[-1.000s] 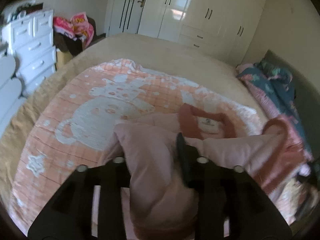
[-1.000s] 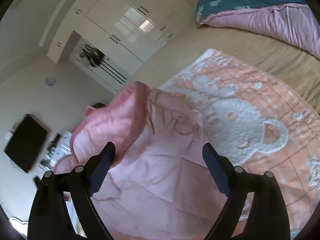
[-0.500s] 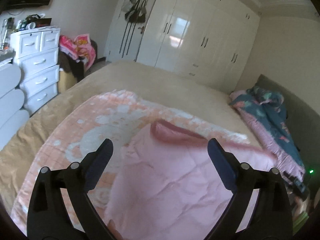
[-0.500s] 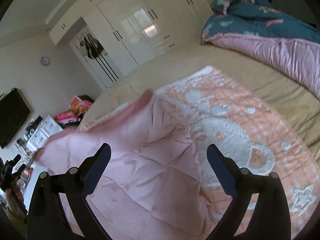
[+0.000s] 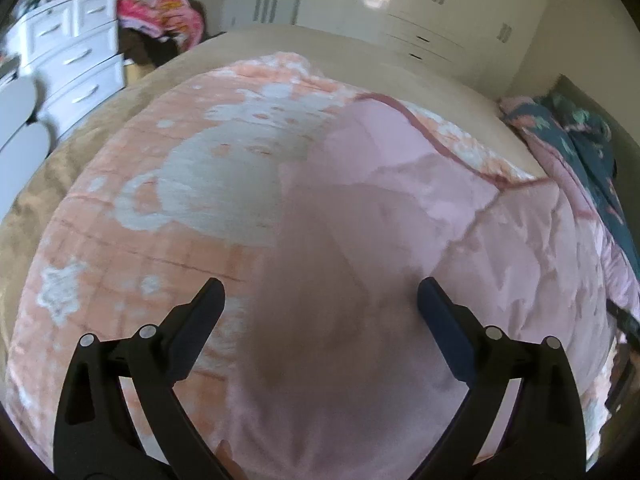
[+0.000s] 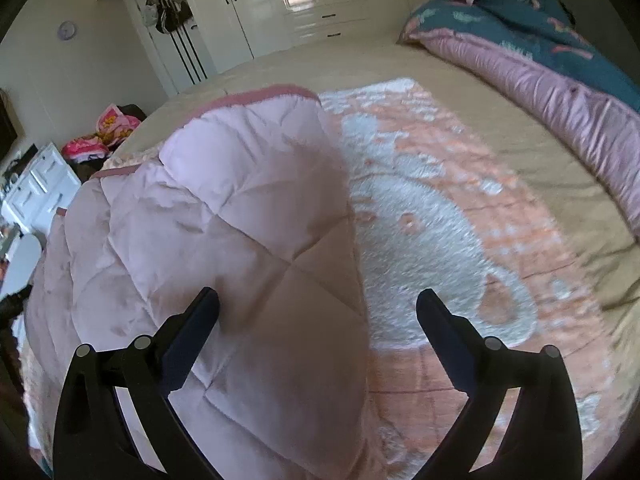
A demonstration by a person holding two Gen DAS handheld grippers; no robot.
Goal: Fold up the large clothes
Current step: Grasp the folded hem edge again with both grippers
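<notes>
A large pale pink quilted garment (image 5: 400, 220) with a darker pink trim lies spread on an orange blanket (image 5: 192, 168) with a white bear pattern, on the bed. My left gripper (image 5: 319, 286) hangs just above the garment. Its jaws stand wide and are closing, with fabric below them but not pinched. In the right wrist view the garment (image 6: 224, 208) fills the left half and the blanket (image 6: 420, 220) the right. My right gripper (image 6: 318, 293) is over the garment's right edge. Its jaws are wide apart and closing, and its pads press on nothing.
The beige bed sheet (image 6: 520, 128) surrounds the blanket. A teal and pink duvet (image 6: 560, 60) is bunched along the bed's right side. White drawers (image 5: 76, 60) and a pile of bright pink clothes (image 5: 168, 12) stand at the left. White wardrobes (image 5: 440, 8) line the far wall.
My left gripper, shut on pink fabric a second ago, has let go and opened wide. The lifted garment has dropped flat onto the blanket. Both grippers have come down closer to it.
</notes>
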